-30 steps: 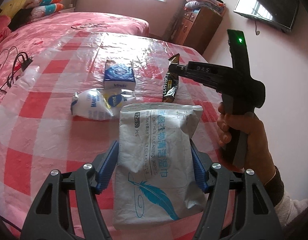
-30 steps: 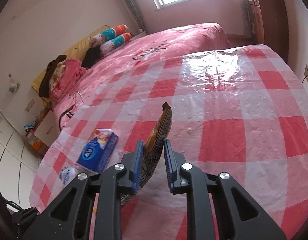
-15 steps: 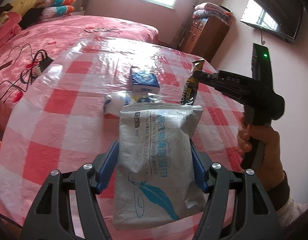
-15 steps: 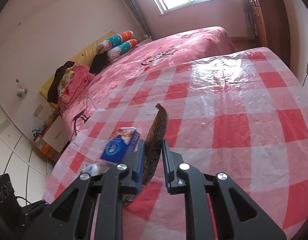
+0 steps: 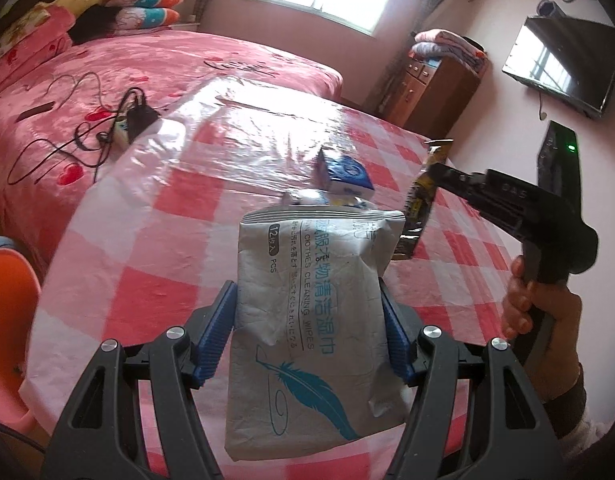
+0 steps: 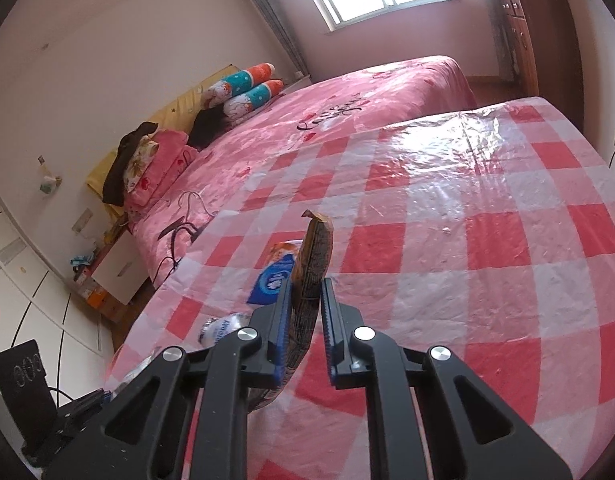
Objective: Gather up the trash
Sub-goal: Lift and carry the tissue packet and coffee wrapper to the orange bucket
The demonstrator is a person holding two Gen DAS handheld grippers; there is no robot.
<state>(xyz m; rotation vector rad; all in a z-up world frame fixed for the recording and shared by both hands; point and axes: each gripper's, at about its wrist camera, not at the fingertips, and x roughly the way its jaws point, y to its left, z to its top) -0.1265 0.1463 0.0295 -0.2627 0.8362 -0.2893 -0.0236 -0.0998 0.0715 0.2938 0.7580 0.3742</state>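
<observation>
My left gripper (image 5: 309, 330) is shut on a grey wet-wipes pack (image 5: 311, 312) with a blue feather print and holds it above the red-checked table (image 5: 147, 248). My right gripper (image 6: 305, 300) is shut on a dark brown snack wrapper (image 6: 313, 256), held upright above the table; the wrapper also shows in the left wrist view (image 5: 417, 204) at the right gripper's tip. A blue tissue box (image 5: 345, 174) and a crumpled white-and-blue wrapper (image 6: 221, 328) lie on the table (image 6: 487, 240).
A pink bed (image 5: 107, 72) with cables and a charger (image 5: 135, 118) stands beyond the table. An orange chair (image 5: 7, 320) is at the left edge. A wooden cabinet (image 5: 439, 92) and wall TV (image 5: 567, 66) are at the right.
Both grippers have risen and pulled back from the table with their loads. The tissue box and crumpled wrapper now look farther away and stay on the table.
</observation>
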